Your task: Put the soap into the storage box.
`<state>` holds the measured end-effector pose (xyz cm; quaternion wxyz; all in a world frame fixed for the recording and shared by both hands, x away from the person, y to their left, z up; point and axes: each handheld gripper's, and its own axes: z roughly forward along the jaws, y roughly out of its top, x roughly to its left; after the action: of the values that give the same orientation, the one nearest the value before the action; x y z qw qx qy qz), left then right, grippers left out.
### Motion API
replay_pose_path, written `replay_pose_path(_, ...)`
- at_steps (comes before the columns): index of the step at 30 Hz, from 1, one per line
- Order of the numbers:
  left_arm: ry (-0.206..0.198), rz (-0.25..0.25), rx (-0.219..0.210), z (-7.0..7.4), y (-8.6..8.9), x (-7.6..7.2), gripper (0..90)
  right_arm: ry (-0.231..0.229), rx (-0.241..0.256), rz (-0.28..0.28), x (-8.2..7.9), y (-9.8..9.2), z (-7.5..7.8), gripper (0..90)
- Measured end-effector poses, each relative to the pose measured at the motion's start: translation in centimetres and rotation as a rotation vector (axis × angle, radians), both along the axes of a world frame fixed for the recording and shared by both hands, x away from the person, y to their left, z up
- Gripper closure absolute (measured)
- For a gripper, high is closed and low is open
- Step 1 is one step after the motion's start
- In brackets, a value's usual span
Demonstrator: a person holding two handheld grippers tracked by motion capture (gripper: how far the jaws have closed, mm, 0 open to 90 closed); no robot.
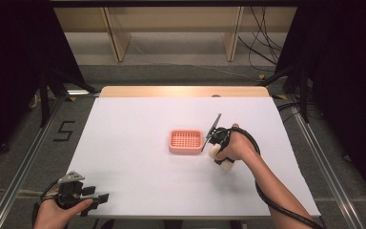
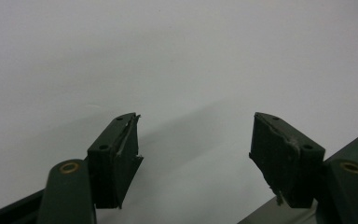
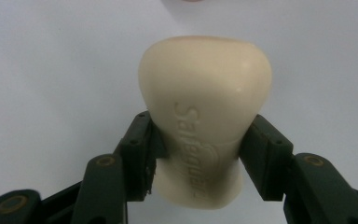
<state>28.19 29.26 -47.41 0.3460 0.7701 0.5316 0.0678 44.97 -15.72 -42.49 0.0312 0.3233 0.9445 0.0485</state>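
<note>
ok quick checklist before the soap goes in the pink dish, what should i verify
1. Grip: right gripper has both jaws pressed on the waist of the soap bar - ok.
2. Soap square in the jaws: sits slightly tilted - cannot tell if it matters.
3. Pink dish empty: nothing lying on its grid - ok.
4. Soap over the dish: soap is to the right of the dish, not above it - not ok.
5. Left gripper out of the way: open, at the table's near left edge - ok.

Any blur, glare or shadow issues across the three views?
High view: sharp, even light, dark surround, no glare on the table. Left gripper view: open left gripper casts soft shadows on plain white. Right gripper view: soap bright but its embossed lettering still reads; pink tray at top edge is blurred.
</note>
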Motion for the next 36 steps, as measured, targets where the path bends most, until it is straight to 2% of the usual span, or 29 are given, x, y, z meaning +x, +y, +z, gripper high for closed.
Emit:
replay_pose_path(1, 0.000, -0.003, -0.001, 0.0, 0.0, 0.0, 31.8, 0.000, 0.000, 0.000, 0.0, 0.0, 0.0, 49.9)
replay_pose_path(2, 0.005, -0.027, 0.008, 0.1, 0.2, 0.0, 31.8, -0.001, -0.010, 0.001, 0.1, 0.1, 0.1, 49.9)
replay_pose_path(4, 0.003, -0.022, 0.001, 0.1, 0.1, 0.0, 31.8, -0.002, -0.010, -0.001, 0.1, 0.2, 0.1, 49.9)
replay_pose_path(5, 0.003, -0.023, 0.003, 0.1, 0.2, 0.0, 31.8, -0.009, -0.014, 0.027, 0.3, 0.1, 0.1, 49.9)
replay_pose_path(6, 0.003, -0.021, 0.000, 0.1, 0.1, 0.0, 31.8, -0.008, -0.012, 0.012, 0.3, 0.2, 0.2, 49.9)
replay_pose_path(11, 0.003, -0.021, 0.000, 0.1, 0.2, -0.1, 31.9, -0.013, -0.021, 0.015, 0.5, 0.6, 0.5, 49.9)
replay_pose_path(18, 0.001, -0.018, -0.004, 0.0, 0.1, -0.1, 31.8, -0.027, -0.016, 0.071, 1.1, 0.9, 0.7, 49.9)
replay_pose_path(20, 0.003, -0.018, -0.004, 0.0, 0.1, -0.1, 31.9, -0.027, -0.019, 0.065, 1.2, 0.9, 0.7, 49.9)
replay_pose_path(21, 0.003, -0.019, -0.005, 0.0, 0.1, -0.1, 31.8, -0.021, -0.024, 0.034, 1.0, 1.1, 0.8, 49.9)
replay_pose_path(22, 0.000, -0.004, -0.007, -0.1, 0.1, -0.1, 31.8, -0.026, -0.031, 0.052, 1.3, 1.0, 0.9, 49.9)
replay_pose_path(26, -0.001, -0.004, -0.002, 0.0, 0.1, -0.1, 31.8, -0.021, -0.029, 0.043, 1.4, 1.3, 1.1, 49.9)
replay_pose_path(29, 0.001, -0.004, -0.004, -0.1, 0.1, -0.1, 31.8, -0.028, -0.029, 0.071, 1.7, 1.4, 1.1, 49.9)
replay_pose_path(34, -0.003, -0.001, -0.002, -0.1, 0.1, -0.1, 31.8, -0.029, -0.026, 0.086, 2.1, 1.5, 1.1, 49.9)
replay_pose_path(36, -0.001, -0.001, -0.005, -0.1, 0.1, -0.1, 31.8, -0.032, -0.041, 0.089, 2.2, 1.6, 1.2, 49.9)
